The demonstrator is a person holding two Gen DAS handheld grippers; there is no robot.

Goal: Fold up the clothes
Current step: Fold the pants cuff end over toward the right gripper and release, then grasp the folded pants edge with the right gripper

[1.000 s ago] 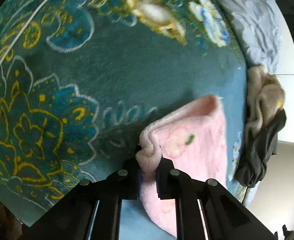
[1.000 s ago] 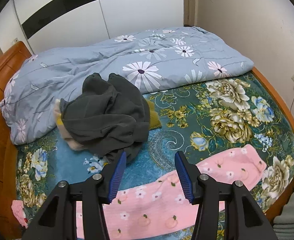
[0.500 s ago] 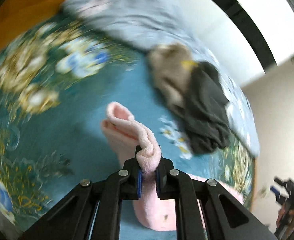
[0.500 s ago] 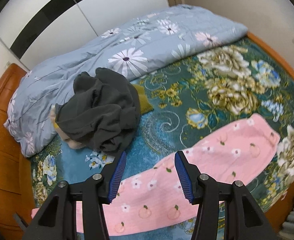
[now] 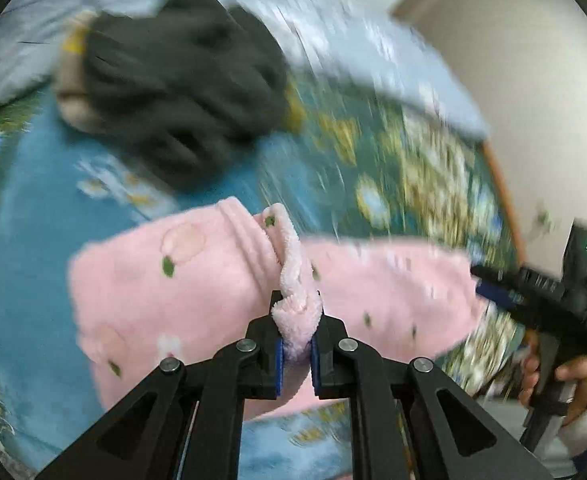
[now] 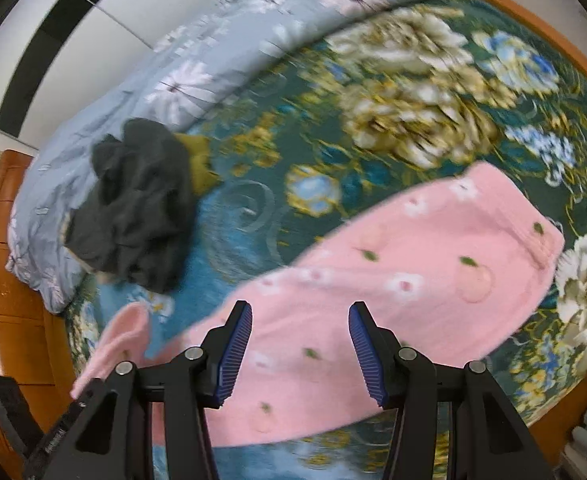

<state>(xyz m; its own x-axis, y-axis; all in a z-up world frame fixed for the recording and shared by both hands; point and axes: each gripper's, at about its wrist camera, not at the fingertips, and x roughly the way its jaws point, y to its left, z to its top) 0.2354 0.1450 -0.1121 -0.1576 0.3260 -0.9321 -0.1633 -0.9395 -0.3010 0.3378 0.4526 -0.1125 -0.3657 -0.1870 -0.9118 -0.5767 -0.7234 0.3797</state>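
Left gripper (image 5: 296,354): jaws closed on a bunched fold of the pink fleece garment (image 5: 181,288), the fluffy edge pinched between the blue pads and standing up above the fingertips. From the pinch the fabric runs away to both sides, one part lapped over the other.

Right gripper (image 6: 298,354): jaws apart, nothing between the blue ribbed pads (image 6: 235,346). It hangs above the pink garment (image 6: 405,276), pointing steeply down at it; contact with the cloth cannot be confirmed. In the left wrist view the same tool (image 5: 541,300) appears at the right edge, held by a hand (image 5: 573,380) with a pale sleeve cuff.

The garment, printed with peaches, small leaves and white flowers, lies diagonally across the bed on the teal floral bedspread (image 6: 413,92). One end lies flat near the right side of the bed; the other end is raised at lower left in the right wrist view.

Beyond the garment, well apart from it, sits a crumpled dark grey garment (image 6: 133,204) with a mustard-coloured piece (image 6: 199,160) showing at its edge. Behind that lies a grey-blue daisy-print duvet (image 6: 213,52). A wooden bed frame (image 6: 1,280) borders the mattress. Left wrist view is heavily blurred.
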